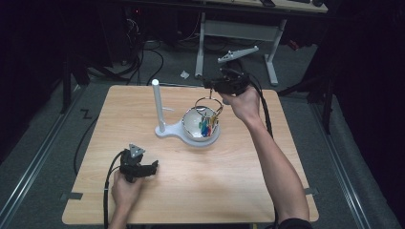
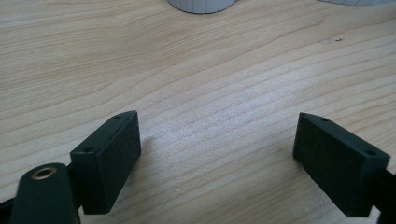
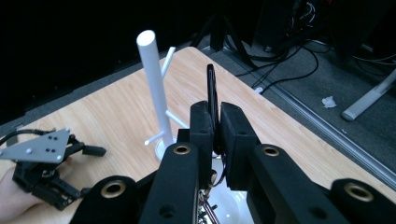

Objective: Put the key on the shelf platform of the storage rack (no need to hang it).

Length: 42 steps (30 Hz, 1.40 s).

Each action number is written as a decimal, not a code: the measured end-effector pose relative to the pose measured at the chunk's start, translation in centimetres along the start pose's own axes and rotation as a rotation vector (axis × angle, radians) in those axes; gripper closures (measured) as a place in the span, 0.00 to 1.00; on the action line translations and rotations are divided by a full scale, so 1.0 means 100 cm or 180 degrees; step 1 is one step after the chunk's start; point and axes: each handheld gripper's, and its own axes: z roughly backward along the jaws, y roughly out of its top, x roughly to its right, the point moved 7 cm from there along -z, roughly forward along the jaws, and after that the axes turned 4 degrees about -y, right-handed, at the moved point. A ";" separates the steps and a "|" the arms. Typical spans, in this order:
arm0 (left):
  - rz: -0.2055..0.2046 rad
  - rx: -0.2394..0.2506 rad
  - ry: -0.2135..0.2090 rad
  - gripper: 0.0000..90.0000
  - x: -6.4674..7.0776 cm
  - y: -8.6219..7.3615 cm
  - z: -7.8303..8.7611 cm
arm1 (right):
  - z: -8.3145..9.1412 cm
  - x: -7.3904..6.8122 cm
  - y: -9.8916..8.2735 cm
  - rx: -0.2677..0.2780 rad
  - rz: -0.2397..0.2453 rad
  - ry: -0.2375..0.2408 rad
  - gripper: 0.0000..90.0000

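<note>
A white stand with a tall post (image 1: 156, 102) and side pegs sits mid-table, and a white bowl (image 1: 190, 125) rests on its base. My right gripper (image 1: 212, 87) hangs over the bowl, shut on a thin dark ring (image 1: 208, 101). Several coloured tags (image 1: 206, 125) dangle from the ring into the bowl. In the right gripper view the ring (image 3: 211, 88) stands edge-on between the pressed pads (image 3: 201, 122), with the post (image 3: 152, 79) just beyond. My left gripper (image 1: 152, 169) rests on the table at the front left, open, with only bare wood between its fingers (image 2: 109, 158).
The wooden table (image 1: 200, 191) has open room at the front and right. The stand's white base (image 2: 201, 4) lies just ahead of the left gripper. Behind the table stand a white desk frame (image 1: 239, 31) and floor cables (image 1: 153, 52).
</note>
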 end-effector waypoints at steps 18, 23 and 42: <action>-0.0011 -0.0005 -0.0010 0.17 0.000 0.000 0.000 | -0.040 0.009 -0.018 -0.0162 -0.0097 -0.0014 0.94; 0.0036 -0.0002 0.0010 0.17 0.000 0.000 0.000 | -0.048 0.011 -0.024 -0.0177 -0.0141 0.0005 0.94; 0.0029 -0.0007 0.0005 0.17 0.000 -0.001 0.000 | -0.067 0.015 -0.045 -0.0243 -0.0189 0.0002 0.94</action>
